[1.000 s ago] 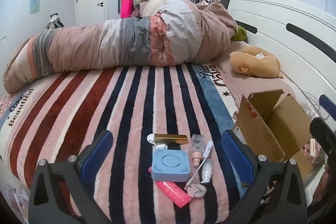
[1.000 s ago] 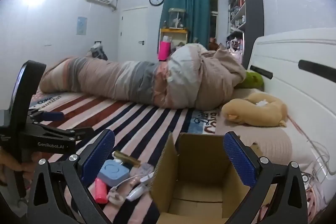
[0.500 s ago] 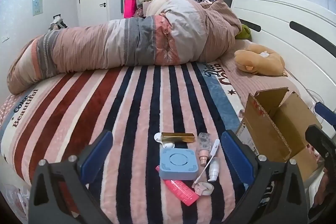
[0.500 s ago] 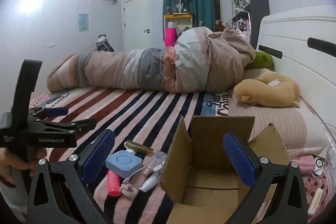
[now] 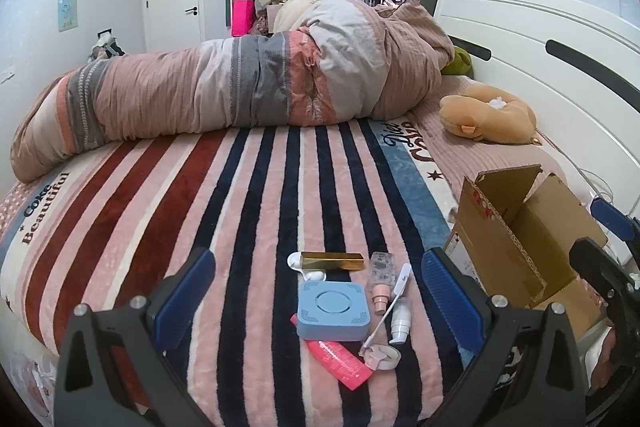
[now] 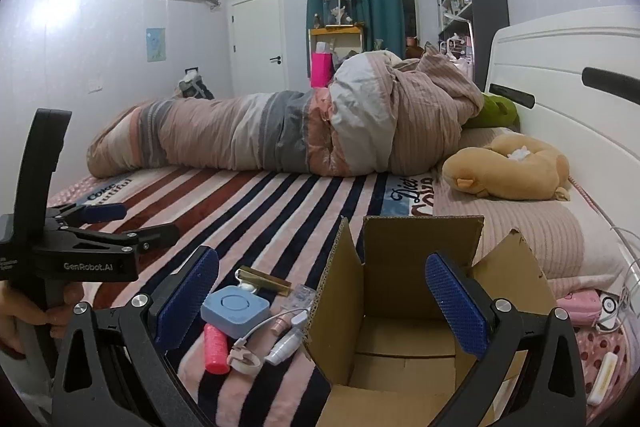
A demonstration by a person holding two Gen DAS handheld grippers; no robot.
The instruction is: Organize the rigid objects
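A cluster of small items lies on the striped blanket: a blue square case (image 5: 333,311), a gold bar-shaped box (image 5: 332,261), a red-pink tube (image 5: 340,363), a clear small bottle (image 5: 382,277), a white spray bottle (image 5: 400,319) and a roll of tape (image 5: 380,355). An open cardboard box (image 5: 516,243) stands to their right. My left gripper (image 5: 320,297) is open, hovering around the cluster. My right gripper (image 6: 322,297) is open and empty above the cardboard box (image 6: 404,307); the blue case (image 6: 234,309) lies left of it.
A rolled quilt (image 5: 240,87) lies across the far side of the bed. A tan plush toy (image 5: 488,117) rests by the white headboard (image 5: 560,39). Pink items and cables (image 6: 592,307) lie right of the box.
Both gripper views have shifted slightly closer and lower toward the items and the box. Both grippers stay open and hold nothing.
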